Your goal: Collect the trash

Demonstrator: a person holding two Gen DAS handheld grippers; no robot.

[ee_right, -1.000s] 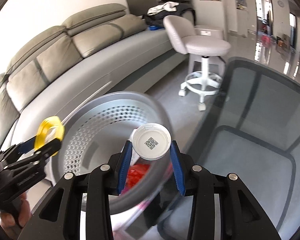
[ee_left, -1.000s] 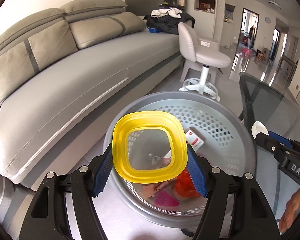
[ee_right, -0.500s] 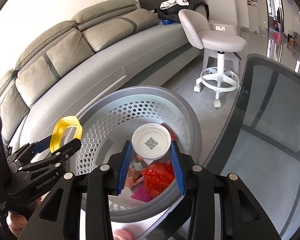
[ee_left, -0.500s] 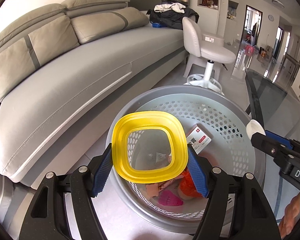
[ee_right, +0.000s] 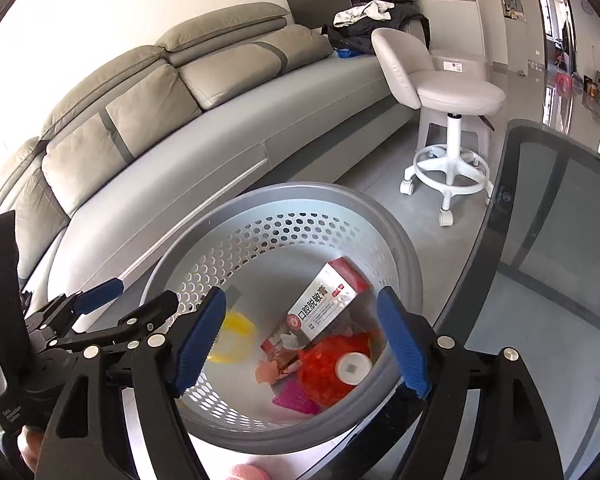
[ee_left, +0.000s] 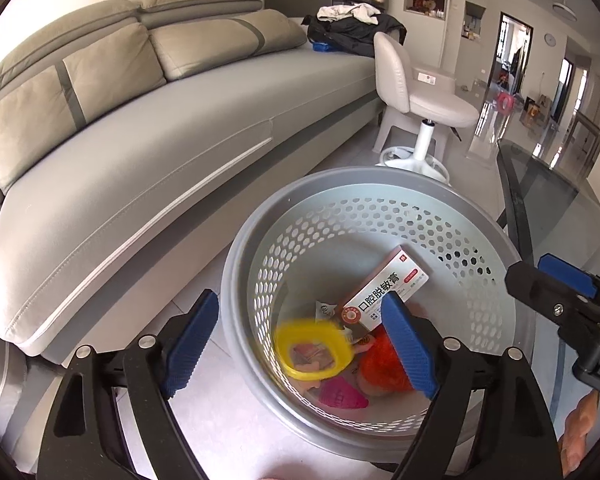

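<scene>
Item: grey plastic waste basket (ee_left: 452, 208), round, with a broad smooth rim and a wall pierced by hexagonal holes. It stands on the pale tiled floor and serves as landmark for every entry below.

Contents, inside the basket:
- Yellow lid (ee_left: 314, 348), a rounded-square plastic ring with a clear centre. It is motion-blurred and lies low against the near wall, so it is judged to be dropping or just landed.
- White round cap (ee_right: 354, 366) bearing a printed code, resting on an orange-red crumpled bag (ee_right: 328, 372) at the bottom.
- Red-and-white cardboard box (ee_left: 384, 294), flat-sided and printed, leaning tilted on the other rubbish.
- Pink ribbed plastic piece (ee_left: 342, 396), at the near bottom edge.

Tools, above the basket mouth:
- Left gripper (ee_left: 300, 344): black frame, ridged blue pads, spread wide and empty. Poised over the near left of the opening, presumably so that whatever it lets go falls inside.
- Right gripper (ee_right: 302, 342): same build, likewise spread wide and empty, over the centre.

Surroundings:
- Grey leather sofa (ee_left: 148, 128), cushioned, long, to the left of the basket.
- White swivel stool (ee_right: 448, 96) with padded seat and ring base, beyond the basket.
- Dark glass table (ee_right: 548, 240), glossy, with a black rim, close on the basket's right.

Judgement: both pieces appear binned; further trash, if any, lies outside these views.
</scene>
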